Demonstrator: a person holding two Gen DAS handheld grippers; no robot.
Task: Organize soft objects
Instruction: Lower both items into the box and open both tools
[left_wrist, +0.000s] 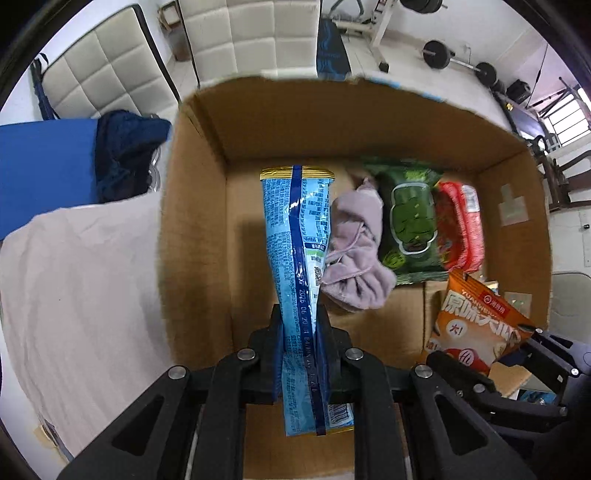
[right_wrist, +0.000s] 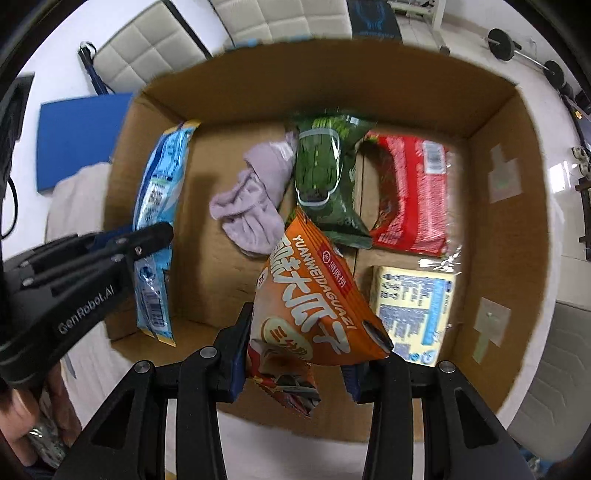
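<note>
My left gripper (left_wrist: 301, 321) is shut on a light blue snack bag (left_wrist: 297, 236) and holds it over the left side of an open cardboard box (left_wrist: 295, 122). My right gripper (right_wrist: 314, 328) is shut on an orange seed packet (right_wrist: 314, 291) and holds it over the box's near middle. In the box (right_wrist: 495, 258) lie a lilac cloth (right_wrist: 255, 199), a green wipes pack (right_wrist: 325, 177), a red packet (right_wrist: 410, 195) and a yellow tissue pack (right_wrist: 413, 306). The left gripper (right_wrist: 147, 236) and its blue bag (right_wrist: 159, 206) also show in the right wrist view.
The box stands on a pale pink sheet (left_wrist: 81, 295). A blue mat (left_wrist: 44, 166) and dark blue cloth (left_wrist: 125, 147) lie to the left. White padded panels (left_wrist: 255, 33) and gym weights (left_wrist: 439, 55) stand behind.
</note>
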